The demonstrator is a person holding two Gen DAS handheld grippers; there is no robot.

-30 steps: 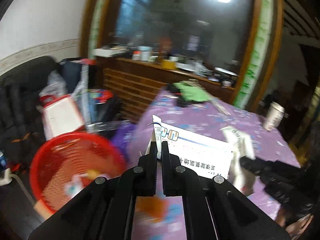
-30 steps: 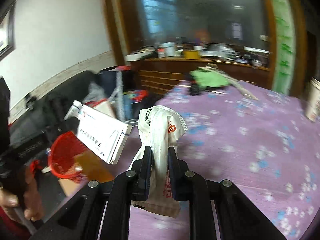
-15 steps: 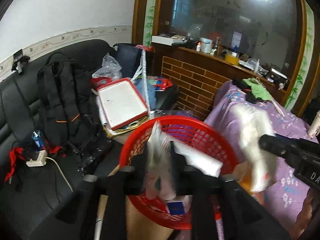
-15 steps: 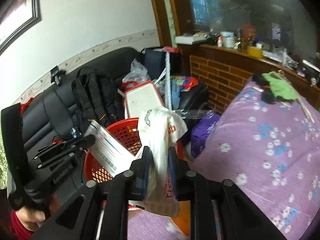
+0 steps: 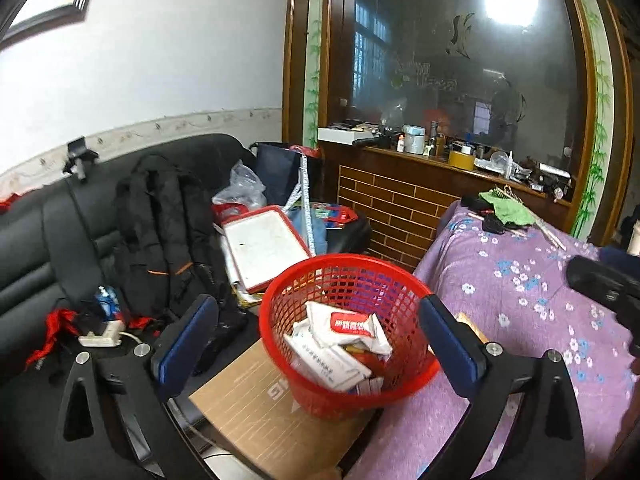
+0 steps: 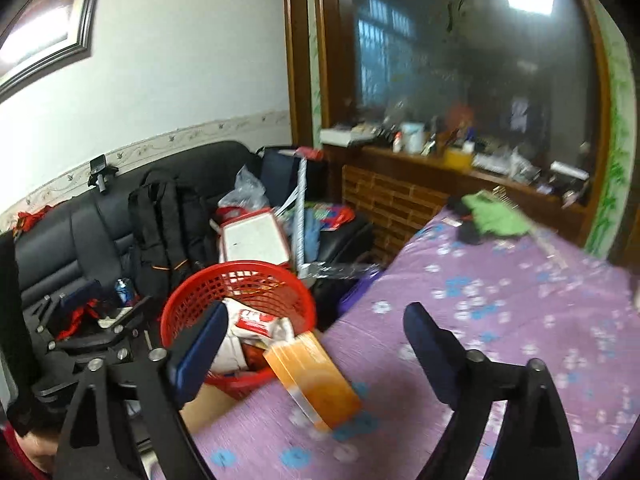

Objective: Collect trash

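Both hand-held grippers stand wide apart at the jaws with nothing between them: the left gripper (image 5: pixel 320 340) frames the red mesh basket (image 5: pixel 344 280), and the right gripper (image 6: pixel 316 344) hovers over the edge of the purple flowered table (image 6: pixel 500 320). Inside the basket, which sits on a cardboard box (image 5: pixel 256 412) just beside the table, lie a white carton with printed text (image 5: pixel 326 362), tilted with its long axis running from upper left to lower right, and on top a crumpled white wrapper with a red label (image 5: pixel 352 326). An orange box (image 6: pixel 312 380) lies flat on the table edge, touching the basket's rim, its long axis slanting from the basket toward the lower right.
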